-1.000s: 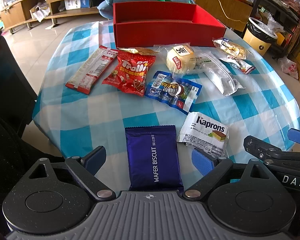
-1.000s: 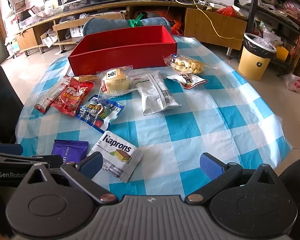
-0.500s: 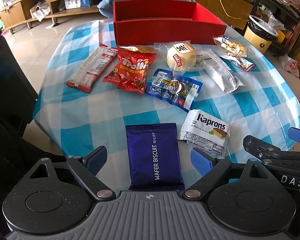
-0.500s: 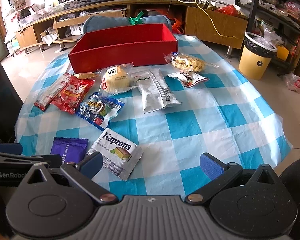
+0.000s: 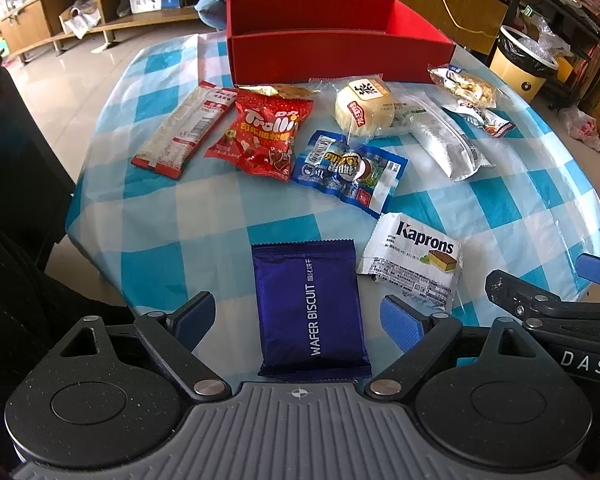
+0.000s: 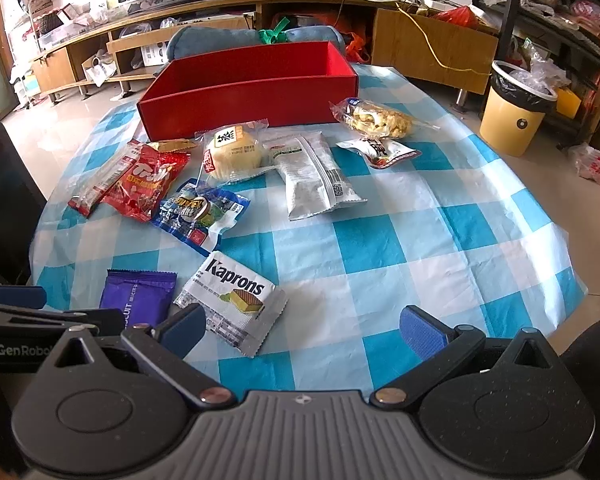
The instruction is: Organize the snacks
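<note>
A red open box (image 5: 340, 54) (image 6: 252, 92) stands at the far side of the blue-checked table. Several snack packets lie before it: a purple wafer biscuit pack (image 5: 310, 308) (image 6: 138, 298), a white Kaprons pack (image 5: 414, 260) (image 6: 232, 302), a red Trolli bag (image 5: 262, 134) (image 6: 144, 182), a round bun (image 5: 364, 106) (image 6: 232, 152). My left gripper (image 5: 300, 320) is open, its fingers either side of the wafer pack. My right gripper (image 6: 302, 330) is open and empty, its left finger near the Kaprons pack.
A long red-white bar (image 5: 184, 128), a blue packet (image 5: 348, 170), a silver pouch (image 6: 316, 174) and two small packets (image 6: 376, 122) also lie on the cloth. A yellow bin (image 6: 516, 114) stands on the floor at the right. The right gripper shows in the left wrist view (image 5: 556, 308).
Both views have shifted slightly forward and down toward the table. The snacks have not moved. Both grippers stay open.
</note>
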A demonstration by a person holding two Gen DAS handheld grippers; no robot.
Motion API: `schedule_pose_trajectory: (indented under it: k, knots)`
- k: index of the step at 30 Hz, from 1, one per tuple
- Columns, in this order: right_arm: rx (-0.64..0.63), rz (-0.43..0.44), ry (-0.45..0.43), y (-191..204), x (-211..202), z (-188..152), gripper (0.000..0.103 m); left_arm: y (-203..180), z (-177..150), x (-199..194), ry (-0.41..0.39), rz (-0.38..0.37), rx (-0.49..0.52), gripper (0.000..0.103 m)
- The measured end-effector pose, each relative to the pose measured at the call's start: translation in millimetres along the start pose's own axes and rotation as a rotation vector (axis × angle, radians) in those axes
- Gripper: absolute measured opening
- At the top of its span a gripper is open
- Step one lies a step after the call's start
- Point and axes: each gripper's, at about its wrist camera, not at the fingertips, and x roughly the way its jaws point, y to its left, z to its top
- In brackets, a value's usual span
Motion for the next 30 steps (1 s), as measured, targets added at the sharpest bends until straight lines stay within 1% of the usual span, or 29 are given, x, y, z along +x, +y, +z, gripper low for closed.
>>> schedule_pose_trajectory:
  k: [8,12,19,25,30]
  knots:
    - [-0.012,0.003,0.019,1.3,5.1,0.5,0.100,1.0,0.3,5.0,0.026,0.001,-0.010,0.092]
    - [-0.032,0.006,0.021,1.4,8.0,2.4,0.100,1.5,0.7,8.3,0.037,-0.006,-0.021,0.092]
    - [-0.067,0.026,0.036,0.7,15.9,6.3,0.099,1.3,2.3,13.9,0.054,0.004,-0.026,0.092]
    - [-0.141,0.028,0.036,5.8,23.1,13.8,0.099,1.5,5.2,19.8,0.069,0.026,-0.042,0.092]
    - [-0.228,0.064,0.058,8.9,35.7,25.1,0.098,2.1,9.2,26.4,0.089,0.049,-0.049,0.092]
